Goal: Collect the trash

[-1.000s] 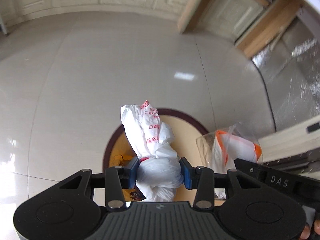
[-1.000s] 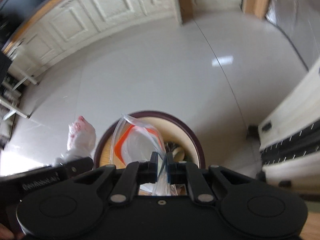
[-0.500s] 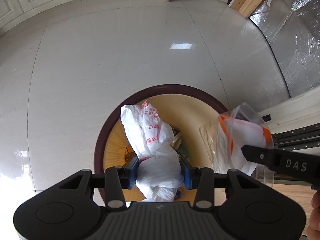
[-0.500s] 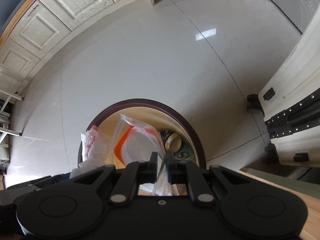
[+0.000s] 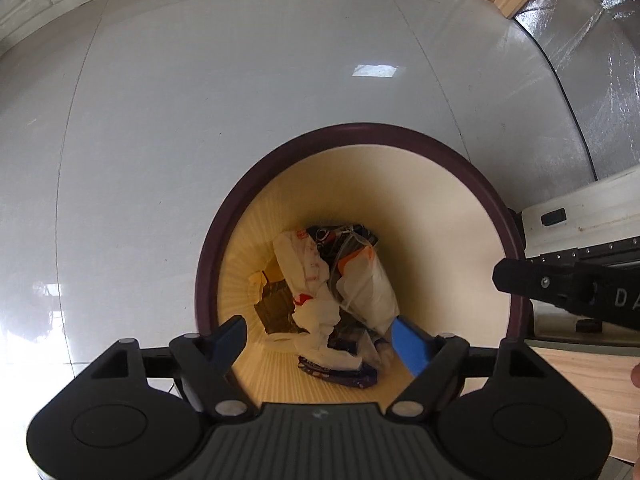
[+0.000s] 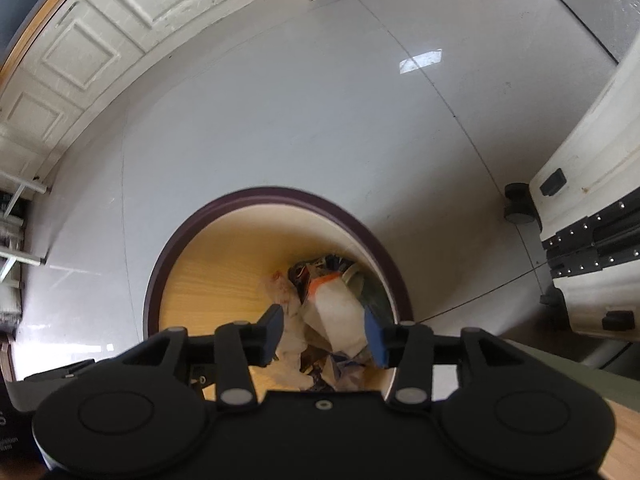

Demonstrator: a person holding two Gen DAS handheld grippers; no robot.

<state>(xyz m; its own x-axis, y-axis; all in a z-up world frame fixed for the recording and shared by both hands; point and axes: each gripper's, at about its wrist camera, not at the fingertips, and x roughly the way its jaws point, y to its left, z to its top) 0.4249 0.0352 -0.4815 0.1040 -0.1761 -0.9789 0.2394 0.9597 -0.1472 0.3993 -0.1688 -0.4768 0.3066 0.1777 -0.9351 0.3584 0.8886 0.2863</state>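
Crumpled white bag (image 5: 310, 280) lies in bin (image 5: 224, 232).

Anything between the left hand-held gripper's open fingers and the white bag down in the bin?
Nothing: in the left wrist view the left hand-held gripper hangs open above the white bag in the bin.

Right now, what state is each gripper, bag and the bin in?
left gripper: jaws open, empty, above the bin.
right gripper: jaws open, empty, above the bin.
white plastic bag: crumpled, lying inside the bin.
clear bag with orange stripe: lying inside the bin, against the white plastic bag.
trash bin: upright, uncovered, partly filled.
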